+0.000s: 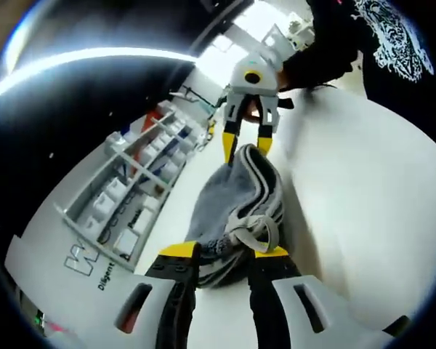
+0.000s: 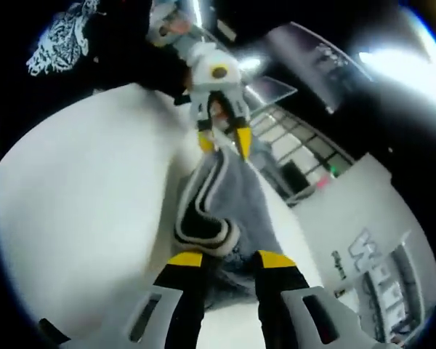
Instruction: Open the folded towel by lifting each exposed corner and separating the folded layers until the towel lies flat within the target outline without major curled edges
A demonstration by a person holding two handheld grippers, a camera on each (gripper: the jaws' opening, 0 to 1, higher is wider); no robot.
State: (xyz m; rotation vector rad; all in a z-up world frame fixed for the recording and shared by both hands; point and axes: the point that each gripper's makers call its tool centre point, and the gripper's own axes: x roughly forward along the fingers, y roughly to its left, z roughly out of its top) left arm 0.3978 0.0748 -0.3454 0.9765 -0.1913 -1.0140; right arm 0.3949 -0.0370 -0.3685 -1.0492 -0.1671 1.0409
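Two grippers are engaged on one towel, each at an opposite end. The left gripper (image 1: 224, 251) is seen in the left gripper view with its yellow-tipped jaws brought in against the near end of the grey towel (image 1: 229, 211), where a white-edged fold and a loop of trim are bunched between them; it appears to be clenched on that end. The right gripper (image 2: 229, 259) is seen in the right gripper view closed likewise on its own near end, where a dark stripe bordered in white curls over the jaws. Each gripper is also seen across from the other, at the far end of the cloth.

Between the two, the towel is stretched as a narrow, rumpled band, raised off the white table (image 1: 363, 189) rather than laid flat on it, with its layers apparently unseparated. A target outline cannot be made out on the table. To the left, beyond the towel, a white compartmented rack (image 1: 134, 185) is stood on the table, near but apart from the cloth.

The step in hand is judged to be the drawing-out of the folded layers. Next, the ends would need to be pulled further apart and lowered, so that the cloth is spread flat without curled edges.
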